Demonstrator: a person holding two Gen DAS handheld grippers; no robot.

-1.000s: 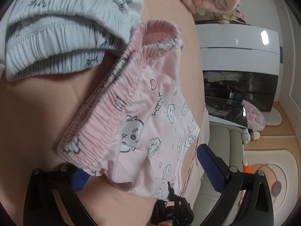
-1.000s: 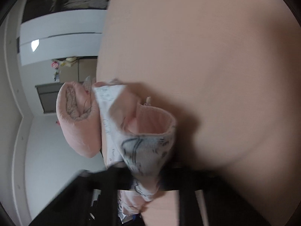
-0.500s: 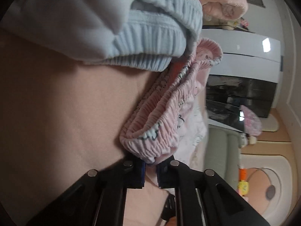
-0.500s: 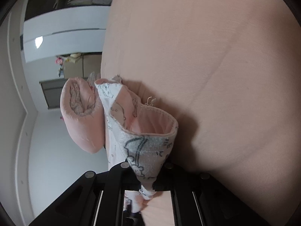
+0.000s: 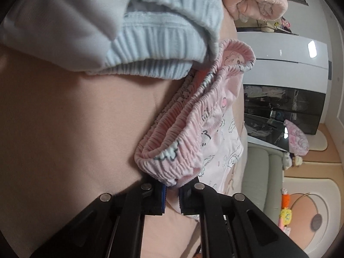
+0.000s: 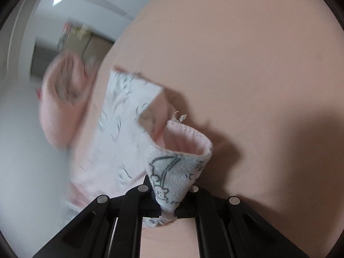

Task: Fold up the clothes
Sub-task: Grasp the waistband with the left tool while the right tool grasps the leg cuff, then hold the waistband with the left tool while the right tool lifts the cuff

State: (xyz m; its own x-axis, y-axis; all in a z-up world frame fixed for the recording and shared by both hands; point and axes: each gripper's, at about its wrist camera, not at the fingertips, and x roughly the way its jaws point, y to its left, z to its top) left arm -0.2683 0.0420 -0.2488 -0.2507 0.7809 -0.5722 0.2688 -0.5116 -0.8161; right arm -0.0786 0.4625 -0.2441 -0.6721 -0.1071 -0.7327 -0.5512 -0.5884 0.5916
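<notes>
Peach bed sheet (image 5: 64, 129) fills most of both wrist views; smooth, a few shallow creases, lies under and ahead of both sets of jaws.

Light blue garment (image 5: 120, 28) with ribbed elastic waistband: well ahead of the left jaws, upper part of the left wrist view. Its waistband edge overlaps the far end of the pink shorts.

Pink shorts (image 5: 193, 124), cartoon animal print, gathered elastic waistband. Waistband runs from directly at the left jaws forward and slightly right toward the blue garment. Printed leg fabric hangs to the right of the jaws.

Left gripper (image 5: 172, 197): jaws clenched on the near corner of the shorts' waistband; fabric pinched between the blue pads.

Right gripper (image 6: 167, 210): jaws clenched on a hemmed edge of the same pink shorts (image 6: 120, 133). The pinched piece opens into a cone just ahead of the jaws, pink inside, pale printed outside. Remaining fabric trails forward-left, motion-blurred.

Pink rolled bedding (image 6: 62, 105): forward-left of the right jaws, blurred; also seen far forward-right of the left jaws (image 5: 258, 4).
</notes>
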